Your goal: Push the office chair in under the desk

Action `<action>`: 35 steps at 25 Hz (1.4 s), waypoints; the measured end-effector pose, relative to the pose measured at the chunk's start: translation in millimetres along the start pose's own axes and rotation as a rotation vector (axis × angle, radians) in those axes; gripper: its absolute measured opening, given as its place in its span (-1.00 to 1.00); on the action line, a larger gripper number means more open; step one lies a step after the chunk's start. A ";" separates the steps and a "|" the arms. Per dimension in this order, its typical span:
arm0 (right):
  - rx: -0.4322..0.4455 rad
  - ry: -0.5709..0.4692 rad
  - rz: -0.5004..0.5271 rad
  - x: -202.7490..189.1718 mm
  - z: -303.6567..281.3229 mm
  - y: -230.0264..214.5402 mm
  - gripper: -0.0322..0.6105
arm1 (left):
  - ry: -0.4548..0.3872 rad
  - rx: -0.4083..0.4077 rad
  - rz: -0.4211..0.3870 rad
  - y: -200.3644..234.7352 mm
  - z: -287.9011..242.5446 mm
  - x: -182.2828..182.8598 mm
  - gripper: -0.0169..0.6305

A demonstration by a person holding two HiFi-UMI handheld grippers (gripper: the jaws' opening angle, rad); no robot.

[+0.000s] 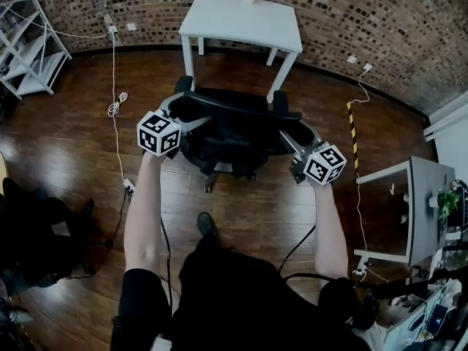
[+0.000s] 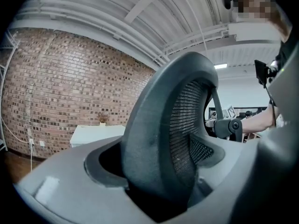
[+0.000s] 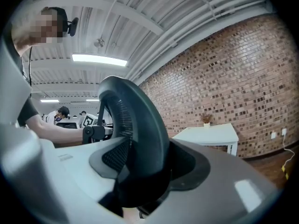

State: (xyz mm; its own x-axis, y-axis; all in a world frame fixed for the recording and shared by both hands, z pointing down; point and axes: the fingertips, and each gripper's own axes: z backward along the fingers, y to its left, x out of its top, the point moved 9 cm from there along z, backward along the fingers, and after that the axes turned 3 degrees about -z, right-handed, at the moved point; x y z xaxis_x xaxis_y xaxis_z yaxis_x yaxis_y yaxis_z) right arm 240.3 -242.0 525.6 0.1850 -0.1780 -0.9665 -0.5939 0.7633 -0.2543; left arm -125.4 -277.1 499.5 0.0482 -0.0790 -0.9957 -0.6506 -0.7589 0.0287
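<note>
Since the left tool (image 1: 193, 115) and right tool (image 1: 294, 134) each clamp a side rim of the office chair (image 1: 234, 134), I'd push both evenly, straight ahead: it's on the floor (image 1: 256, 210), just short of the front edge of the desk (image 1: 241, 22).

Ceiling strip lamps (image 3: 99, 59) light evenly; glare on wood floor (image 1: 69, 134); fisheye corners black; office chair (image 2: 154, 139) slightly soft.
</note>
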 end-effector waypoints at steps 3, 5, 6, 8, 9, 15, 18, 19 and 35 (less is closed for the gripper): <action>-0.010 -0.005 0.010 3.3 -23.5 -4.0 -0.14 | 0.000 -0.013 -0.001 26.3 -1.4 3.7 0.68; -0.021 -0.001 0.007 -2.5 -37.2 -3.8 -0.14 | -0.003 -0.016 -0.002 40.3 1.8 -1.8 0.68; -0.028 0.002 0.004 -5.6 -42.7 -4.1 -0.14 | -0.004 -0.018 -0.003 46.2 2.6 -5.4 0.67; -0.033 0.003 0.003 -6.9 -52.9 -8.8 -0.14 | -0.004 -0.020 -0.003 57.9 -0.4 -7.6 0.67; -0.031 0.000 0.006 -4.9 -58.3 -14.0 -0.14 | -0.003 -0.021 -0.002 64.4 -4.3 -5.8 0.67; -0.051 -0.016 0.011 3.8 -75.6 -34.9 -0.13 | -0.015 -0.030 -0.010 87.0 -23.1 1.6 0.66; -0.047 -0.030 0.021 -5.1 -76.7 -36.3 -0.13 | -0.029 -0.030 -0.019 87.4 -19.9 -5.0 0.65; -0.048 -0.035 0.026 -8.7 -82.0 -38.9 -0.13 | -0.034 -0.032 -0.021 93.6 -20.3 -8.0 0.65; -0.016 -0.071 0.062 -1.2 -98.7 -90.4 -0.14 | -0.084 -0.021 -0.042 118.7 -68.6 -10.1 0.62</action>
State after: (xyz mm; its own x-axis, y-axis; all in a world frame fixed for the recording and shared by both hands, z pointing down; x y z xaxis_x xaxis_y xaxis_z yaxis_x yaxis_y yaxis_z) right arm 216.5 -372.1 546.2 0.2020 -0.0860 -0.9756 -0.6180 0.7616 -0.1951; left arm -151.1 -410.7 519.0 0.0107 0.0065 -0.9999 -0.6329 -0.7742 -0.0118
